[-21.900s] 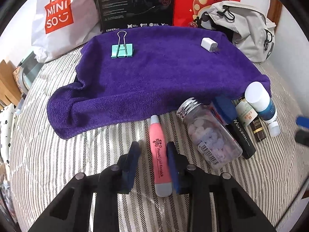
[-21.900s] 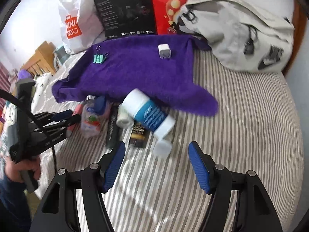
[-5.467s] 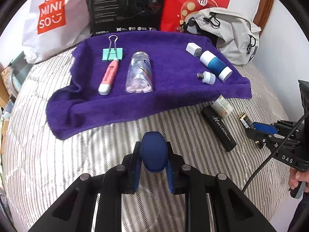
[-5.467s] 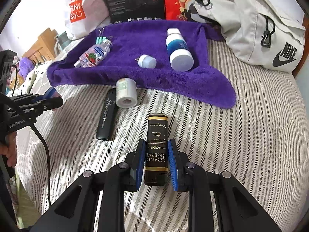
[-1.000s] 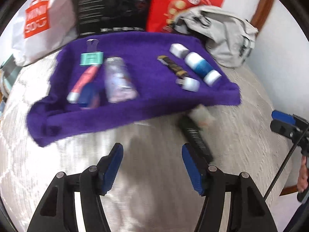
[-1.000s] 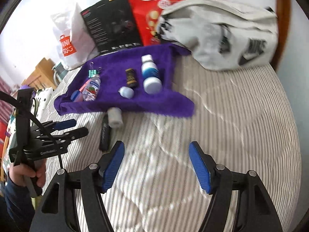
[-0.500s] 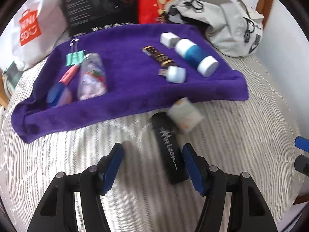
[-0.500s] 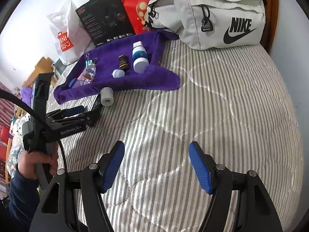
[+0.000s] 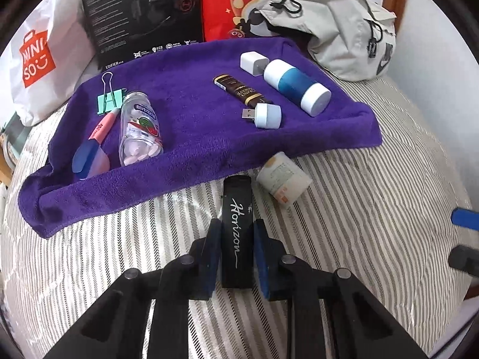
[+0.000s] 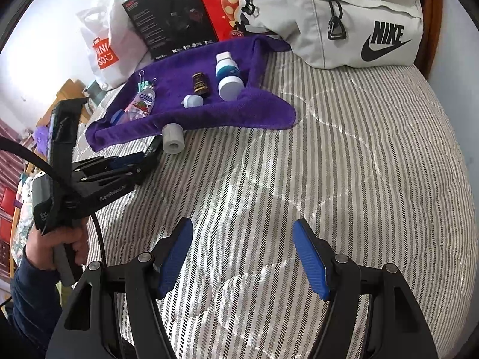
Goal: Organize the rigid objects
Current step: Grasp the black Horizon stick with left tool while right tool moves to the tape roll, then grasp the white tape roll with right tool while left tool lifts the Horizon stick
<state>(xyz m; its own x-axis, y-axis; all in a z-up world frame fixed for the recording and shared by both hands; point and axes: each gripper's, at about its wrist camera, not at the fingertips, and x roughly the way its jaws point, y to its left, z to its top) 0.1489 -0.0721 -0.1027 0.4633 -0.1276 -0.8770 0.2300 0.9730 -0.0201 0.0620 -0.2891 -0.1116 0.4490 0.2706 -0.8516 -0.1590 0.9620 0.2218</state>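
Left wrist view: purple towel carries binder clip, pink pen, pill bottle, brown tube, blue-white bottle. Left gripper closed against black Horizon case lying on striped bedspread, white roll just beside. Right gripper wide apart, holding nothing.

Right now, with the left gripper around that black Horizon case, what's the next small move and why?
Probably close fully and lift it toward the purple towel. The left gripper brackets the black Horizon case, which lies on the striped bedding beside the small white bottle, the only two items off the towel.
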